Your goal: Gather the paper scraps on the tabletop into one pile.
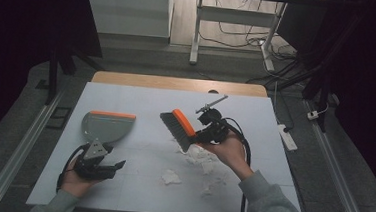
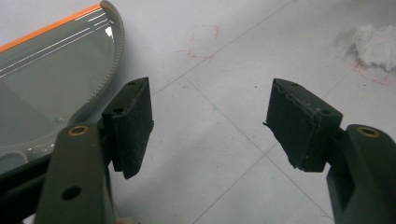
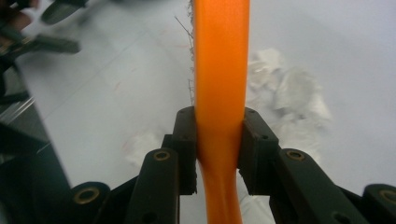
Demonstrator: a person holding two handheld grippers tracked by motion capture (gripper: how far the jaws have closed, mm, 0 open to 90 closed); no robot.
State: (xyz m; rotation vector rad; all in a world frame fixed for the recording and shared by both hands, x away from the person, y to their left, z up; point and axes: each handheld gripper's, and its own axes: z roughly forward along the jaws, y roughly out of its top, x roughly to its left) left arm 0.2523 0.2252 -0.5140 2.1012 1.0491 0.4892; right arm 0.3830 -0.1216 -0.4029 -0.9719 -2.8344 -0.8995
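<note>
The brush (image 1: 179, 128) runs lengthwise away from the right gripper (image 3: 219, 140), bristles over the paper scraps (image 1: 197, 157). That gripper's jaws clamp its orange handle. The left gripper (image 2: 210, 123) gapes wide and empty just beside the dustpan (image 1: 105, 125).

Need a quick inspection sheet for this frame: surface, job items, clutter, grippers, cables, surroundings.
Surface: white table, faint red marks, bare wood strip at far edge.
Job's things: brush with orange handle, lifted; grey dustpan with orange lip, flat on table.
Clutter: torn white paper scraps scattered at centre-right.
Grippers: right gripper clamped on the brush handle; left gripper open, empty, beside the dustpan.
Cables: black cable trailing from right gripper; loose wires on floor beyond.
Surroundings: white desk frame, power strip, dark curtains.
</note>
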